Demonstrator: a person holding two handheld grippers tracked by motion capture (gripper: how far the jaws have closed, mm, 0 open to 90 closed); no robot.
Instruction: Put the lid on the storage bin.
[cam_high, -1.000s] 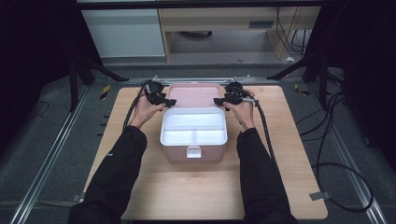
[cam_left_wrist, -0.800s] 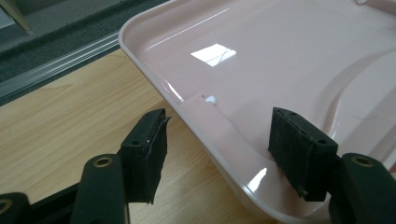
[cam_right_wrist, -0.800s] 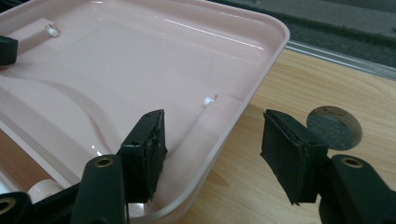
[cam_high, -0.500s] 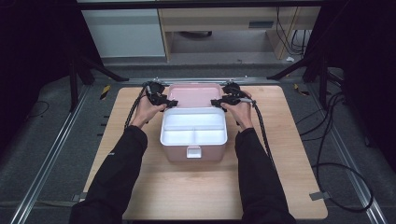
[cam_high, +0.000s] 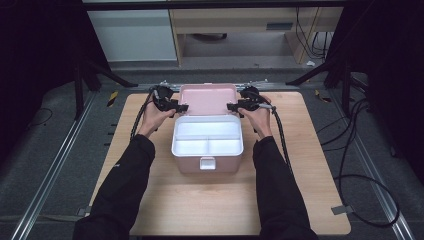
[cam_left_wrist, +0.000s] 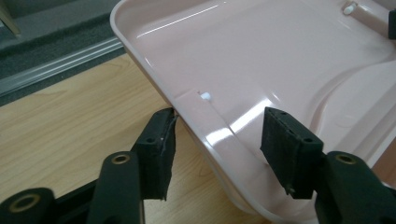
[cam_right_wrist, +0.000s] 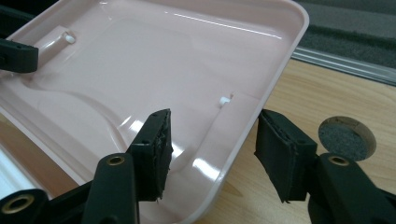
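A pink box (cam_high: 207, 167) stands mid-table, its lid (cam_high: 207, 98) thrown back and a white divided tray (cam_high: 180, 145) in its top. My left gripper (cam_high: 182, 106) sits at the lid's left edge. In the left gripper view the gripper (cam_left_wrist: 218, 114) straddles the lid's (cam_left_wrist: 280, 56) rim, one pad (cam_left_wrist: 159, 140) touching its outer edge. My right gripper (cam_high: 231, 106) is at the lid's right edge, and in the right gripper view it (cam_right_wrist: 214, 115) straddles the lid's (cam_right_wrist: 140, 60) rim with gaps on both sides. Both pairs of jaws have just been closing and stand open.
The box rests on a wooden board (cam_high: 150, 200) with metal rails (cam_high: 60, 160) along its sides. Cables (cam_high: 350, 170) trail off to the right. A round hole (cam_right_wrist: 346, 135) in the board lies just beyond the right gripper. A white latch (cam_high: 207, 163) is on the box's front.
Both hands have kept their places at the lid's two side edges. The box and its lid have not moved.
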